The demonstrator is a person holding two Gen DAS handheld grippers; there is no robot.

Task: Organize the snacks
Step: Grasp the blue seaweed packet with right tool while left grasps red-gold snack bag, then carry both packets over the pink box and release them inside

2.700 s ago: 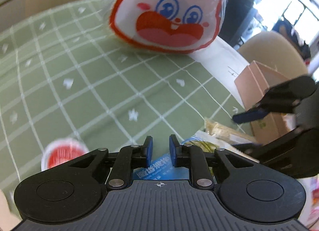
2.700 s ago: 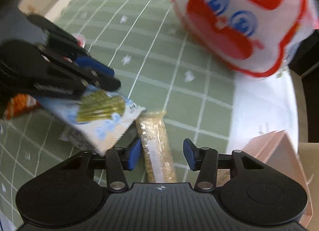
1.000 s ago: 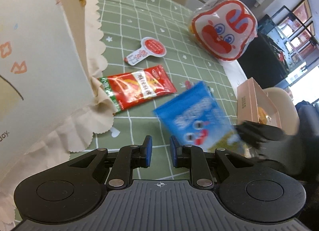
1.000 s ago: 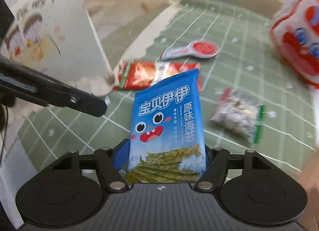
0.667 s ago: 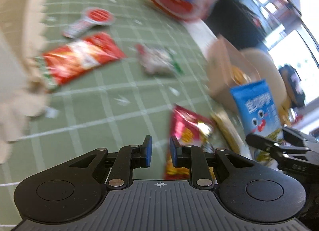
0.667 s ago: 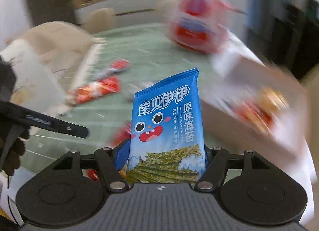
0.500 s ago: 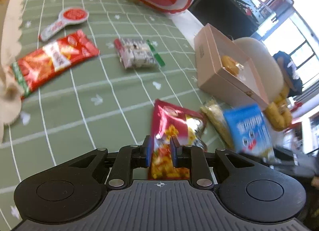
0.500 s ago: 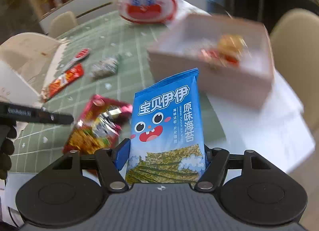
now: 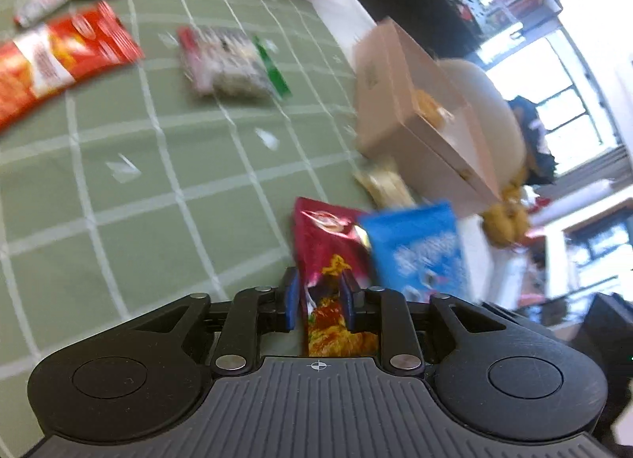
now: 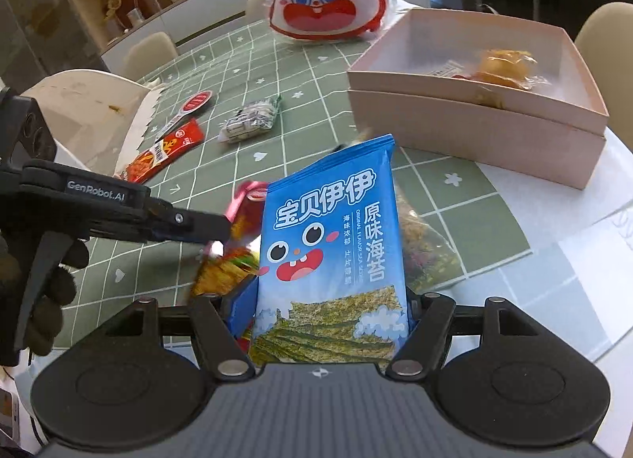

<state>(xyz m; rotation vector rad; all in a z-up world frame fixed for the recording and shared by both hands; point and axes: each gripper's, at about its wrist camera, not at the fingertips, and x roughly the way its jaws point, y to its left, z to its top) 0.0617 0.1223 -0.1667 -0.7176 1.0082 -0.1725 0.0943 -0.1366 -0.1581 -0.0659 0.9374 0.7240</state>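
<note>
Inside, the pink box (image 10: 467, 117) holds a wrapped golden pastry (image 10: 502, 68).

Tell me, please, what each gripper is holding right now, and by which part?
The right gripper clamps the blue seaweed packet by its bottom end. The left gripper straddles the dark red snack bag, jaws just opening, nothing held.

Both grippers share one build. The left gripper (image 9: 316, 295) has a black ribbed body with a small white crosshair mark just behind its fingers, round black discs to either side, black linkage arms with silver rivets, and blue pads (image 9: 292, 299). The right gripper (image 10: 322, 313) matches. From the right wrist view, the left tool's side reads "GenRobot.AI" in grey, gripped by a dark gloved hand (image 10: 37, 291).
</note>
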